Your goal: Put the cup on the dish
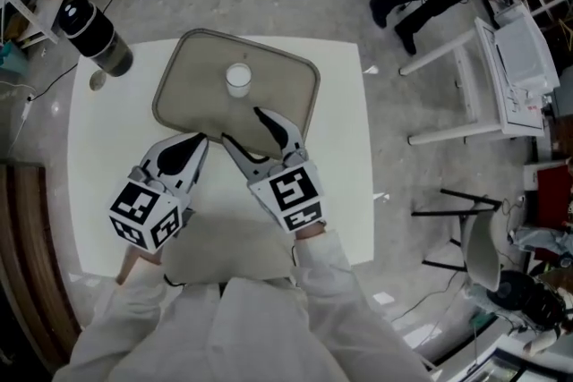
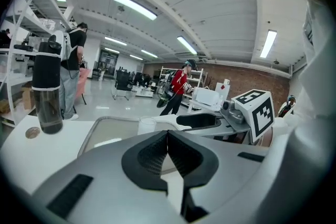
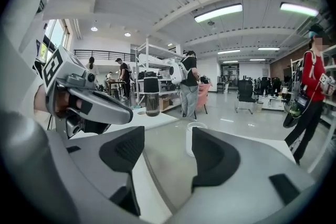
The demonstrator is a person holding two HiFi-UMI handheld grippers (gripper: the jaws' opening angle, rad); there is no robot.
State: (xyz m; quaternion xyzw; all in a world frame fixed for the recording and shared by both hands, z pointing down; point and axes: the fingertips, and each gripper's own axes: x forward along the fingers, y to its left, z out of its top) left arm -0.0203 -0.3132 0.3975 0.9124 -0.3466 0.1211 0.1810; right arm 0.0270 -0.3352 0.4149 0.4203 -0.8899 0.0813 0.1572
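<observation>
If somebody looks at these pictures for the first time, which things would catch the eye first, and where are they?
First, the small white cup standing upright in the middle of the grey dish on the white table. Next, at the dish's near edge, the left gripper with jaws together and the right gripper with jaws apart and empty. A dark bottle stands at the table's far left corner.

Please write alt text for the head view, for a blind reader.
A white cup stands on a beige dish on a white table. Nearer the camera, the left hand-held gripper is shut, the right hand-held gripper open, both empty.
</observation>
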